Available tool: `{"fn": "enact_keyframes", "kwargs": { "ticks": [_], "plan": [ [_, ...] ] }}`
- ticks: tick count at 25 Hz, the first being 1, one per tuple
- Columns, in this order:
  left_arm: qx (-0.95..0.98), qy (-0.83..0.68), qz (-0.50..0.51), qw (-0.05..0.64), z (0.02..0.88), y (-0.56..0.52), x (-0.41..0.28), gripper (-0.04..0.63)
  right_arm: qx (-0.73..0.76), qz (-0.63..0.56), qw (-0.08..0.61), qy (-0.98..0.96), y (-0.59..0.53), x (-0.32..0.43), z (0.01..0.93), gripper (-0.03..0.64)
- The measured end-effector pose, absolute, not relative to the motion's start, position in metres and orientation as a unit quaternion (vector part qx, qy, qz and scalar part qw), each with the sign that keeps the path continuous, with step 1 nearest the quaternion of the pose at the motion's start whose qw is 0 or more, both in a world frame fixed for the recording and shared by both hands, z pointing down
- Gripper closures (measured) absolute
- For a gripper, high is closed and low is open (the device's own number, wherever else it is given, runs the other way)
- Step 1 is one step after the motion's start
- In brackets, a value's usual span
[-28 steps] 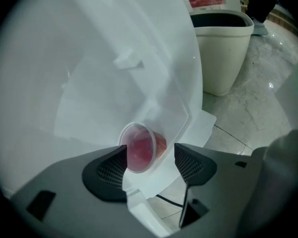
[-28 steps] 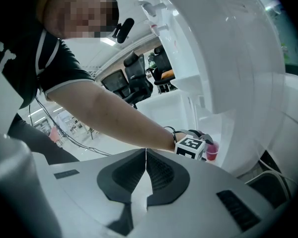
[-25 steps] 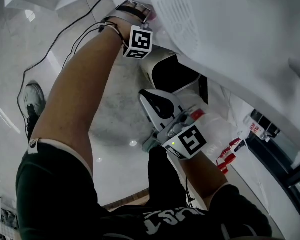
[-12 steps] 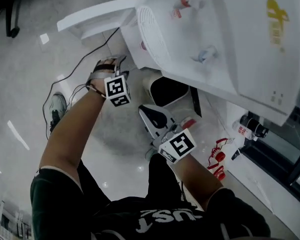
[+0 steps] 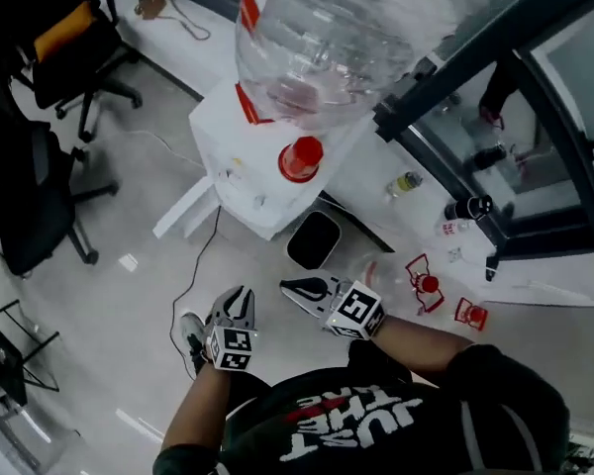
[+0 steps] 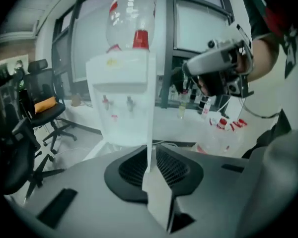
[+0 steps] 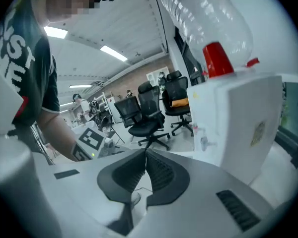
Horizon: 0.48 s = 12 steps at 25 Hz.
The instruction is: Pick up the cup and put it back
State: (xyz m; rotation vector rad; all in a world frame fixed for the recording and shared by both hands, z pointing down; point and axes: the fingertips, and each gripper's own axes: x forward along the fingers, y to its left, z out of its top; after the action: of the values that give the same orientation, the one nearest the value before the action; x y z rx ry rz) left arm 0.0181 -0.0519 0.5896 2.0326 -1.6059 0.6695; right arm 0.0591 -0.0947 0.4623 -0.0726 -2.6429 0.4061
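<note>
The left gripper (image 6: pixel 150 152) had just been closing its jaws. They pinched a thin pale sheet seen edge-on between the pads, judged to be the wall of the cup (image 6: pixel 156 192); the head view was too small to confirm its shape. The cup hung in the air in front of the person's body, above the floor (image 5: pixel 129 226) and well apart from the water dispenser (image 5: pixel 240 156). The right gripper (image 7: pixel 145 155) was pressed together on nothing, near the left one. Two things could go wrong. Such a slight hold on a flimsy wall could crush it, or let the cup slip and drop to the floor. The return spot on the dispenser was also not in sight, so the cup could be set down askew.
</note>
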Motion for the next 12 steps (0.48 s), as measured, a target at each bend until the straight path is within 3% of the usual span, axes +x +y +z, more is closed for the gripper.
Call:
{"fn": "enact_keyframes", "kwargs": {
  "ticks": [4, 12],
  "plan": [
    [0.770, -0.593, 0.166, 0.167, 0.430, -0.074, 0.016, 0.586, -0.003, 0.135, 0.193, -0.972, -0.110, 0.082, 0.362, 0.583],
    [0.822, -0.565, -0.003, 0.069, 0.188, -0.090, 0.027, 0.588, 0.034, 0.117, 0.114, -0.986, -0.138, 0.122, 0.201, 0.584]
  ]
}}
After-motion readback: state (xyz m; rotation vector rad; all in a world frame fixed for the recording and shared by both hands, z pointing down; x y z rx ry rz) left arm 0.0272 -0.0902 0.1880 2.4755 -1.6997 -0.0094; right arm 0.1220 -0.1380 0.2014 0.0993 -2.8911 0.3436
